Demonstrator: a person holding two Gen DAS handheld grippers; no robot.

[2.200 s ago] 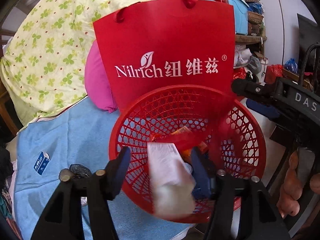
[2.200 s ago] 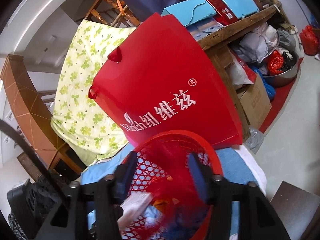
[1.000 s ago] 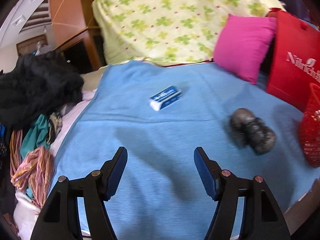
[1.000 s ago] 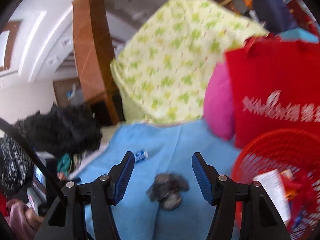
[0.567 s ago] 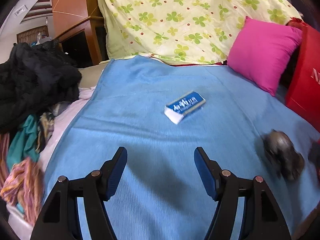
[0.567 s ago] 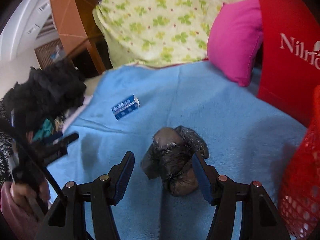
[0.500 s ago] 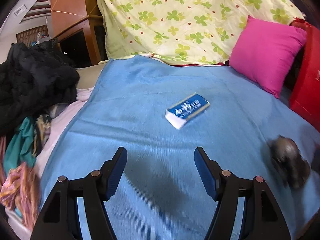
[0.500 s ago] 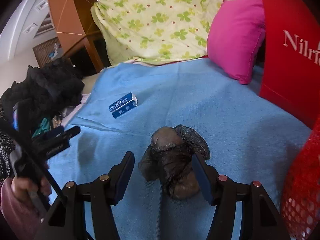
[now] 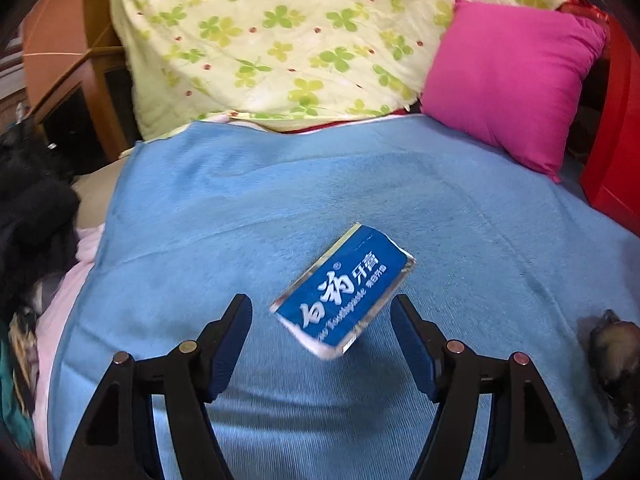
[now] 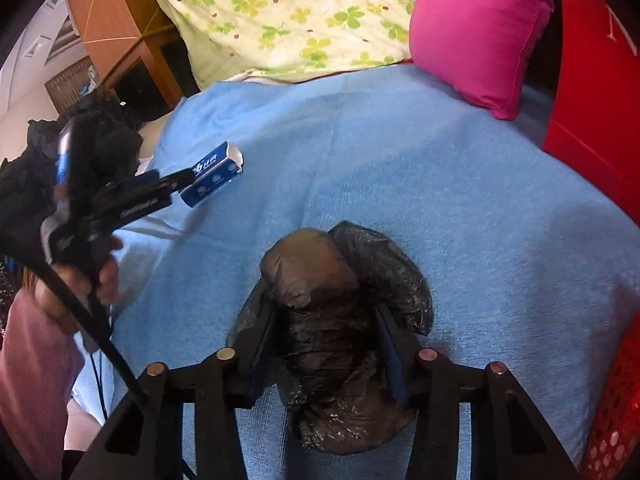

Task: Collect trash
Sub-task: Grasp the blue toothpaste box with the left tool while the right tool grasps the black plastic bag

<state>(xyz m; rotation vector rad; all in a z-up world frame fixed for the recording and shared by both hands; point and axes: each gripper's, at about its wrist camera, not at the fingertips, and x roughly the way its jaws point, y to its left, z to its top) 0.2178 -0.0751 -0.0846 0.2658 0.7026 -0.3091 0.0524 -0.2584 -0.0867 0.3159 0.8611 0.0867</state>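
A blue toothpaste box (image 9: 343, 289) lies on the blue blanket (image 9: 280, 184), just ahead of my open left gripper (image 9: 322, 312), between its fingertips' line. It also shows in the right wrist view (image 10: 212, 174), with the left gripper (image 10: 176, 184) reaching it. A crumpled black plastic bag (image 10: 340, 316) lies on the blanket between the fingers of my right gripper (image 10: 324, 308), whose jaws stand close around it; the bag also shows at the left wrist view's right edge (image 9: 612, 348). The red basket's rim (image 10: 616, 408) is at the far right.
A pink pillow (image 9: 512, 80) and a red paper bag (image 9: 616, 128) stand at the back right. A green floral quilt (image 9: 304, 36) lies behind. Dark clothes (image 9: 28, 216) pile at the left beside the wooden bed frame (image 9: 96, 64).
My left gripper has moved forward to the toothpaste box. My right gripper has moved down over the black bag, its fingers now around it and closer together.
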